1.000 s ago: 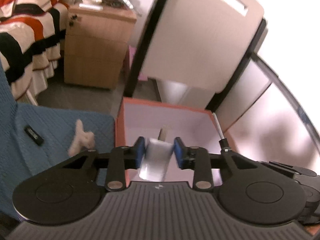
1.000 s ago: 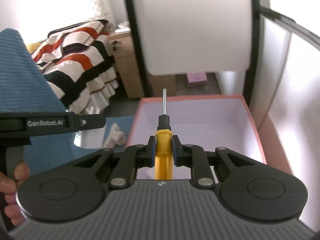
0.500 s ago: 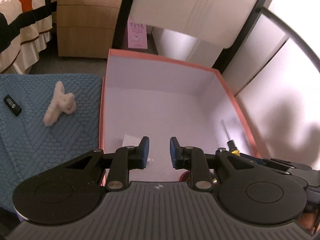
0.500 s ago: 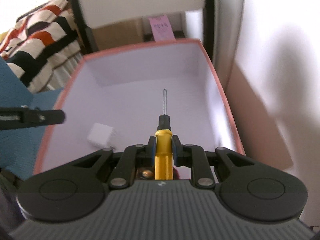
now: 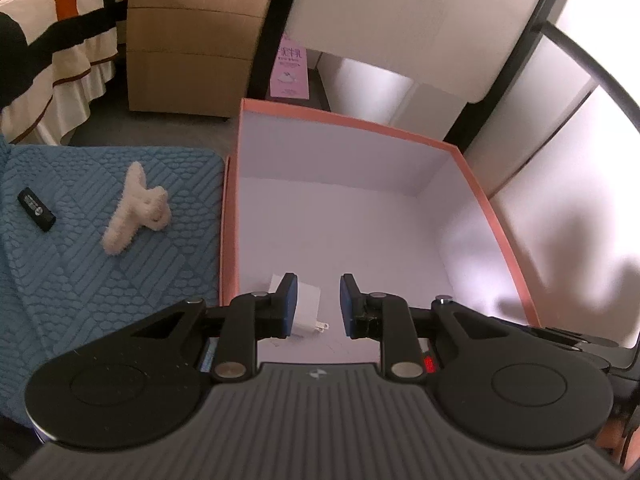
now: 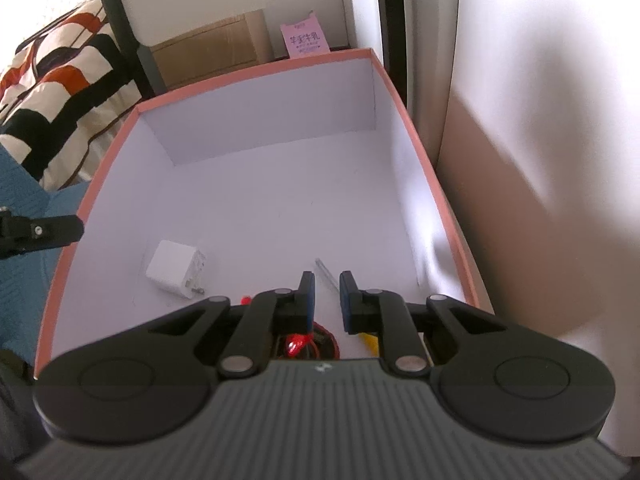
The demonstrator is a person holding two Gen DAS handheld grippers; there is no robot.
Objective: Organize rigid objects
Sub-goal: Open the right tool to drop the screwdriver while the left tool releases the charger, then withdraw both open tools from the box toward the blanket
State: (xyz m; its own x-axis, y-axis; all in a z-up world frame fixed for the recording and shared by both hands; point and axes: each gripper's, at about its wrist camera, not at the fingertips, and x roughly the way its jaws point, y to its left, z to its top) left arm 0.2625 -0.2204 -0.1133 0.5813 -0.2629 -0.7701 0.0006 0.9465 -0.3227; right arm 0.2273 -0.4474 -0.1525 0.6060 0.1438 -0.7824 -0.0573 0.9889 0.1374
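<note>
Bedroom bkgd: striped bedding far left, wooden drawer unit beside it. Blue quilted mat carries a small black stick and a fluffy hair claw. Right of the mat, touching it, is the pink-rimmed box. White plug charger lies on the box floor, part-hidden by a finger of the left gripper, which is pinched narrow and empty. Over to the right gripper: also pinched narrow, gripping nothing. The yellow screwdriver lies on the box floor under it.
</note>
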